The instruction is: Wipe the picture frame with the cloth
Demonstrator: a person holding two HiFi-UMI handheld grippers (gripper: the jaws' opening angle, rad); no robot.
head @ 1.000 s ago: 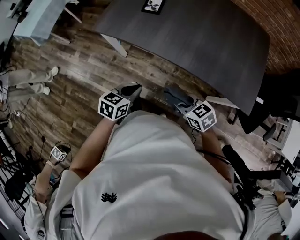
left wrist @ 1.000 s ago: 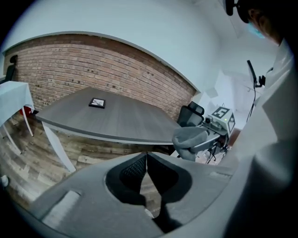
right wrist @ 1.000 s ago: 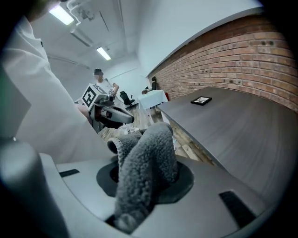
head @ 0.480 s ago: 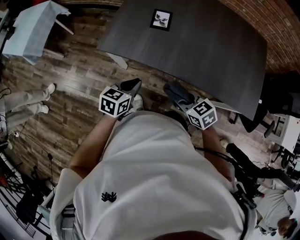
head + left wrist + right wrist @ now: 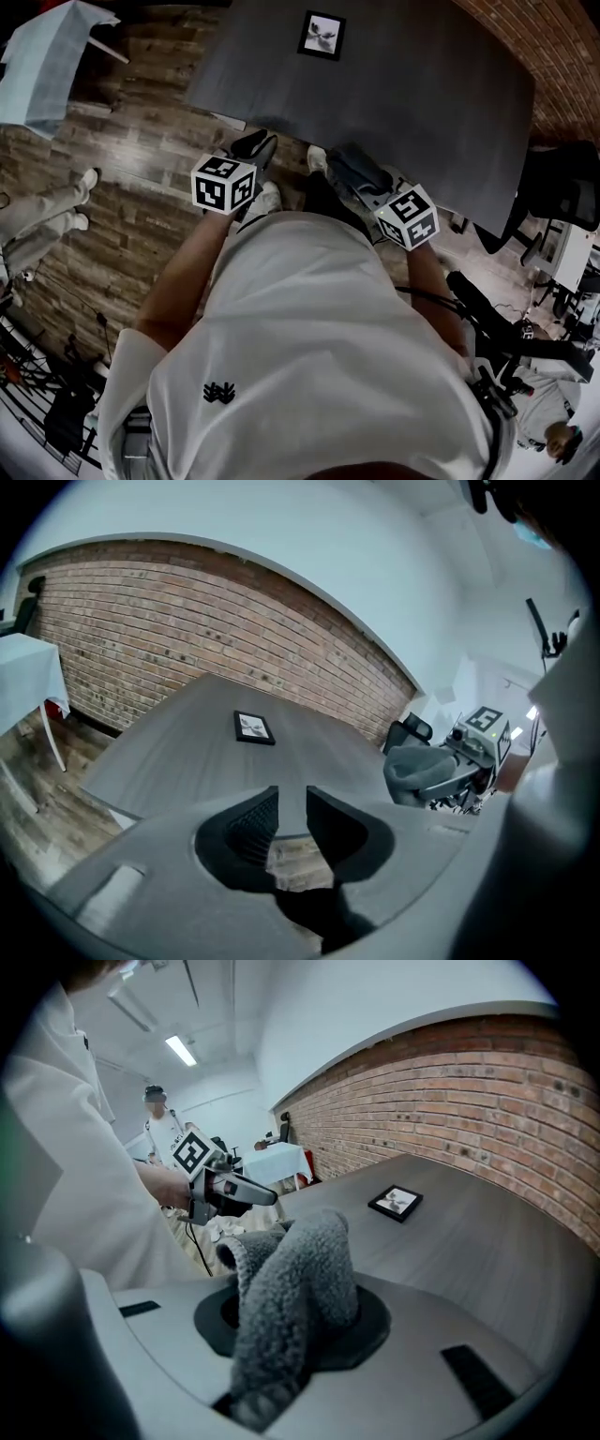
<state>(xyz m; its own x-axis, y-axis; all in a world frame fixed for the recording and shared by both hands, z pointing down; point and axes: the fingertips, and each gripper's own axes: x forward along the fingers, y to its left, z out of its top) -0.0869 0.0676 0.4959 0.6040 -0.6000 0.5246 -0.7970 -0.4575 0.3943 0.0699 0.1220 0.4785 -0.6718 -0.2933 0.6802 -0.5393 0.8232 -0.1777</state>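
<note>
A small black picture frame (image 5: pixel 322 36) lies flat on the far part of the dark grey table (image 5: pixel 422 84); it also shows as the frame (image 5: pixel 254 727) and the frame (image 5: pixel 395 1202). My right gripper (image 5: pixel 349 172) is shut on a grey fluffy cloth (image 5: pixel 281 1307), which drapes over the jaws and hides them. It hangs over the table's near edge. My left gripper (image 5: pixel 258 145) is at the same edge, well short of the frame. In the left gripper view its jaws stand a narrow gap apart with nothing between the left gripper's (image 5: pixel 292 808) fingers.
A brick wall (image 5: pixel 187 639) runs behind the table. A white-covered table (image 5: pixel 47 56) and a person's legs (image 5: pixel 47 220) are on the wooden floor at left. A black chair (image 5: pixel 562 187) and equipment stand at right.
Both grippers have moved forward from over the floor to the table's near edge. The table and the frame have come further into the head view.
</note>
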